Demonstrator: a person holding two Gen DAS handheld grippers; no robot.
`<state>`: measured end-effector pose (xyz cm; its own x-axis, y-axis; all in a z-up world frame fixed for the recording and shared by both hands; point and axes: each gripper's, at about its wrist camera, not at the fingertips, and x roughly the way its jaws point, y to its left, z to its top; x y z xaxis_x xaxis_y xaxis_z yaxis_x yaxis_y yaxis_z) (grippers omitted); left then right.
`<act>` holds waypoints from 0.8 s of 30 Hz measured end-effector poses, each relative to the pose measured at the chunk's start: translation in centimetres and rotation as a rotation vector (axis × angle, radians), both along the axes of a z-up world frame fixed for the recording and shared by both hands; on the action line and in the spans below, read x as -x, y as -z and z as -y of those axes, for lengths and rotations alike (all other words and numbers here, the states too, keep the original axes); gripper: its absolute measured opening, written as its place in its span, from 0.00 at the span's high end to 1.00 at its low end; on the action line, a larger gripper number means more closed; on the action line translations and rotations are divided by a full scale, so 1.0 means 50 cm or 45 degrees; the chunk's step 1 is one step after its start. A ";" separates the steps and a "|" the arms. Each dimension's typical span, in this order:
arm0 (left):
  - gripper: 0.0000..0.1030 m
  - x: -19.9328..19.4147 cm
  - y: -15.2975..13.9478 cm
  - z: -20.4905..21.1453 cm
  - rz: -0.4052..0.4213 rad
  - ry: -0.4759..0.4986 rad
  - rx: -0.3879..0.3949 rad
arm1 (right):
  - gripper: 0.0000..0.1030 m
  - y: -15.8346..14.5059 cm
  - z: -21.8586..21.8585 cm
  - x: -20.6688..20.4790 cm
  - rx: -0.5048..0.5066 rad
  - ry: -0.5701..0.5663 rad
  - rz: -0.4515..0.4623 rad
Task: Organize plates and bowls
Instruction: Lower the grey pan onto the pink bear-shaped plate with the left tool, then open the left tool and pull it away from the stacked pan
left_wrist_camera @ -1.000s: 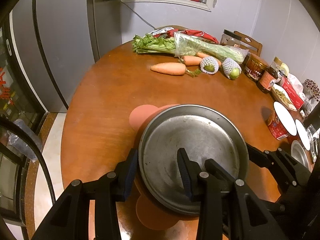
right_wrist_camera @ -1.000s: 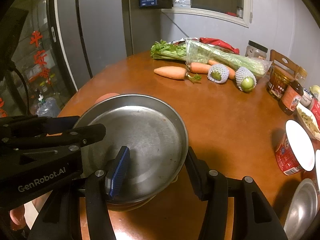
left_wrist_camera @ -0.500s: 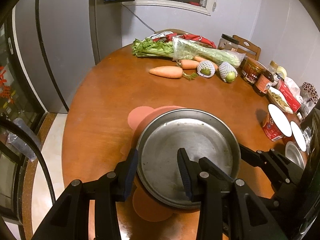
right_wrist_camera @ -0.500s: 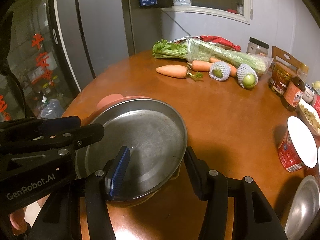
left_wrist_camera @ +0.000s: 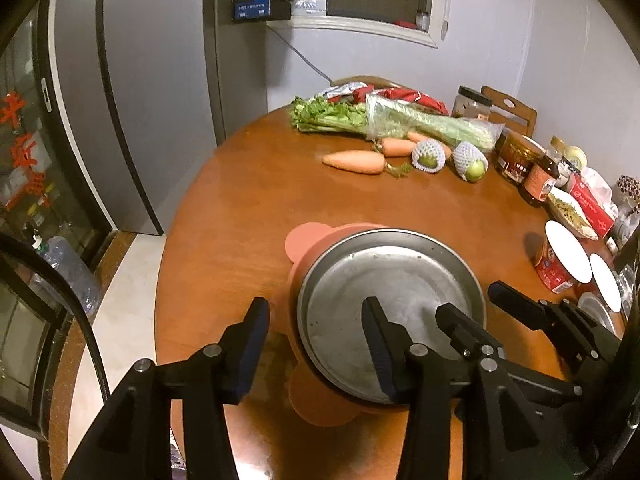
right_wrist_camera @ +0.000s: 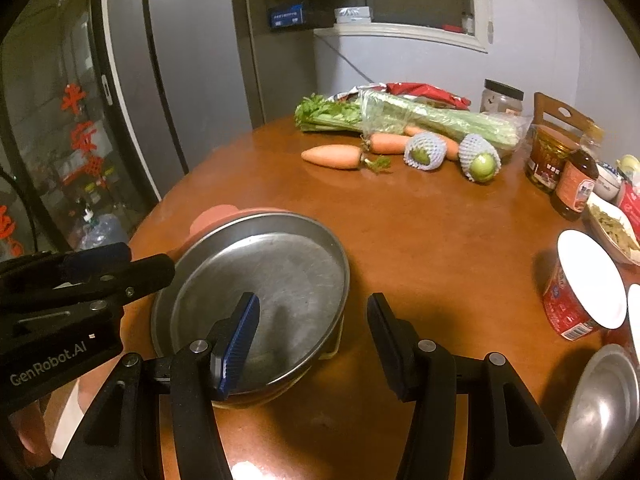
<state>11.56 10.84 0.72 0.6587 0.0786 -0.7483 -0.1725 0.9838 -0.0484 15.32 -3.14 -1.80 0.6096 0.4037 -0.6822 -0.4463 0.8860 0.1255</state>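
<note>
Both pairs of fingers stand released, each straddling the steel plate's near rim: left gripper, right gripper

Bare bench lies open between the steel plate and the carrots. To the right, a cup and jars crowd the edge; another steel dish blocks the near right corner.

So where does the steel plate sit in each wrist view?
Left wrist: steel plate lower centre, on the pink mat, right of the left claw.
Right wrist: steel plate lower left.
Shared landmark: carrot at the table's far side.
</note>
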 end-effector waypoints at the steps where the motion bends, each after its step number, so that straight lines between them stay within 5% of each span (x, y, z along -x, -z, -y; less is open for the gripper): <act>1: 0.53 0.002 -0.001 0.003 0.002 -0.004 -0.005 | 0.44 -0.004 0.003 0.002 -0.002 0.003 0.008; 8: 0.53 0.021 -0.005 0.018 0.002 0.007 0.033 | 0.43 -0.014 0.027 0.019 -0.004 0.018 0.021; 24: 0.49 0.056 -0.064 0.121 0.057 -0.032 -0.118 | 0.37 -0.089 0.161 0.094 -0.063 0.100 0.172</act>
